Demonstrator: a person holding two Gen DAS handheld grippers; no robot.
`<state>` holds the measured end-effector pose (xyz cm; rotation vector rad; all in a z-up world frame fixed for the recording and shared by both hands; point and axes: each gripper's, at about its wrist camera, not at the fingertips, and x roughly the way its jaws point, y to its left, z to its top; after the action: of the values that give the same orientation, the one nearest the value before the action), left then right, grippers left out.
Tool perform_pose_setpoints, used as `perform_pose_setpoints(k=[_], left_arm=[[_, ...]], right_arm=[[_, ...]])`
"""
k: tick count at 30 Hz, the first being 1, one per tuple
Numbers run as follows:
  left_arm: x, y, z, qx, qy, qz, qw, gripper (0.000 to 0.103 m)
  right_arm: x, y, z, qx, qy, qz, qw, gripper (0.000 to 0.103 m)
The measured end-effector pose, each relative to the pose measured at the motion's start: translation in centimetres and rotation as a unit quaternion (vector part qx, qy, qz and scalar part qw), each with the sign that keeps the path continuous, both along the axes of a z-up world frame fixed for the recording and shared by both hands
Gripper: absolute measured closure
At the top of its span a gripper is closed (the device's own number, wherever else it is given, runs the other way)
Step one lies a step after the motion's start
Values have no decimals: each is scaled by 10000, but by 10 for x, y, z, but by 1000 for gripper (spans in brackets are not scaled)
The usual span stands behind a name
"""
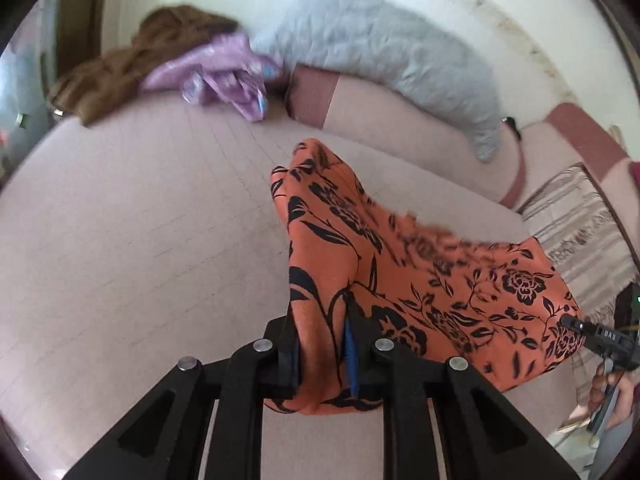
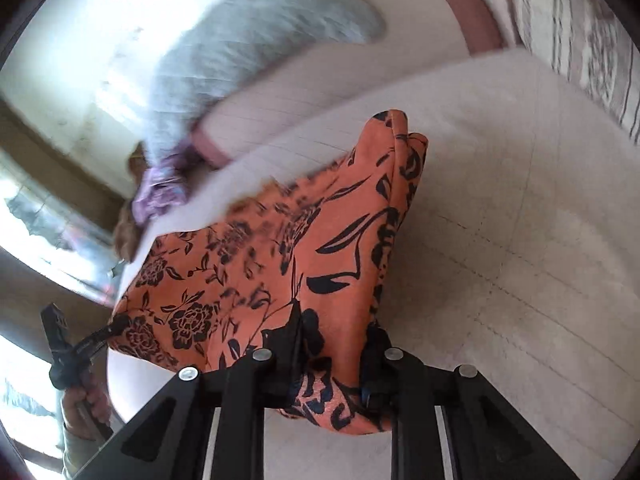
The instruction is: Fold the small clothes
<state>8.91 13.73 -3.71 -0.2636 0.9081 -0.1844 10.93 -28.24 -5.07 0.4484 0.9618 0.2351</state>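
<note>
An orange garment with a black flower print [image 1: 420, 276] hangs stretched between my two grippers above the pale pink sofa seat [image 1: 140, 240]. My left gripper [image 1: 320, 344] is shut on one corner of it. My right gripper [image 2: 332, 356] is shut on the other corner, and it also shows at the right edge of the left wrist view [image 1: 576, 326]. In the right wrist view the same garment [image 2: 280, 248] drapes down and left toward the left gripper [image 2: 116, 326]. The cloth's lower part is blurred.
A purple garment [image 1: 224, 76] and a brown garment [image 1: 120, 72] lie heaped at the back of the seat. A grey fluffy cushion [image 1: 380, 52] leans on the backrest. A striped fringed throw [image 1: 580, 224] covers the right end of the sofa.
</note>
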Motion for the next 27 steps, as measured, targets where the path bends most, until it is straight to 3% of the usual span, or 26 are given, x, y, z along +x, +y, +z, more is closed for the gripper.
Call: perform_pose_setpoints(k=[2, 4, 5, 6, 8, 10, 12, 15, 18, 24, 25, 26, 27], left_arm=[[-39, 12, -16, 0, 243, 45, 9997, 77], [-61, 21, -59, 161, 569, 17, 9982, 64], [-70, 26, -93, 399, 922, 62, 9949, 58], [-76, 32, -118, 568, 1252, 94, 9905, 55], [-94, 46, -108, 389, 686, 104, 9968, 50], [-90, 52, -89, 602, 590, 258, 9961, 45], [-75, 55, -76, 565, 325, 141, 9978, 41], [-37, 49, -65, 551, 167, 30, 9983, 41], [4, 37, -76, 429, 339, -167, 9984, 41], [60, 17, -99, 566, 562, -142, 9967, 41], [66, 12, -101, 568, 553, -178, 9967, 42], [67, 12, -99, 560, 557, -243, 9966, 71], [70, 12, -101, 618, 627, -261, 9958, 99]], right_arm=[[-24, -1, 5, 120, 39, 122, 9998, 81], [-50, -7, -17, 231, 348, 230, 9989, 65], [-59, -9, -36, 253, 511, 263, 9980, 52], [-66, -11, -58, 316, 702, 283, 9966, 22], [-86, -25, -109, 331, 1207, -27, 9921, 26], [-104, -39, -103, 695, 683, -296, 9948, 26], [-105, -50, -87, 621, 461, -652, 9949, 25], [-82, -53, -65, 373, 167, -707, 9967, 25], [-31, -40, -58, -115, -12, -601, 9981, 25], [23, -17, -80, -420, 271, -400, 9979, 33], [26, -15, -80, -473, 264, -384, 9978, 35], [29, -14, -80, -509, 253, -382, 9977, 38], [29, -14, -80, -532, 249, -379, 9976, 51]])
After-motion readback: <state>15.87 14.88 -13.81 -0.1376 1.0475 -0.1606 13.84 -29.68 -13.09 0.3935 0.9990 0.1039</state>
